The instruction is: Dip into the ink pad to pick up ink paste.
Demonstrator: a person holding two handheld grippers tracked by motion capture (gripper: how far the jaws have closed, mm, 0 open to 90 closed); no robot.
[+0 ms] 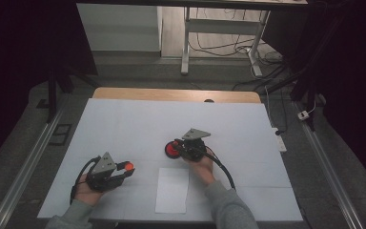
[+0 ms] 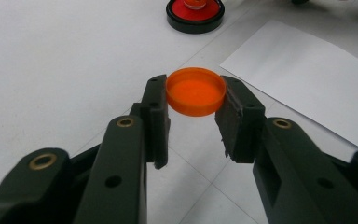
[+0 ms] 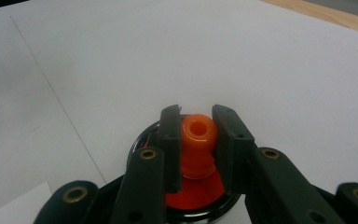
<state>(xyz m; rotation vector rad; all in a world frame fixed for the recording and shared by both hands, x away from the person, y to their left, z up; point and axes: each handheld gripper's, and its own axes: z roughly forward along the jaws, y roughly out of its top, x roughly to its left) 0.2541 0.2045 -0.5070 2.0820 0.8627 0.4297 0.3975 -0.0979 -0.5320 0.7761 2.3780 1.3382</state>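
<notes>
Clamping my right gripper [image 3: 195, 144] on the orange nozzle [image 3: 197, 135] standing in the red-filled black dish [image 2: 195, 15]; my left gripper [image 2: 193, 105] pinches the orange cap [image 2: 196, 91] above the table [image 1: 124, 124].

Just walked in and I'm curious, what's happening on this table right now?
A person at a white-covered table works with a handheld gripper in each hand. The left gripper is clamped on a shallow orange cap, held clear of the surface. The right gripper is closed on the orange knob rising from a round red pad in a black case. A blank sheet of paper lies between the hands.
</notes>
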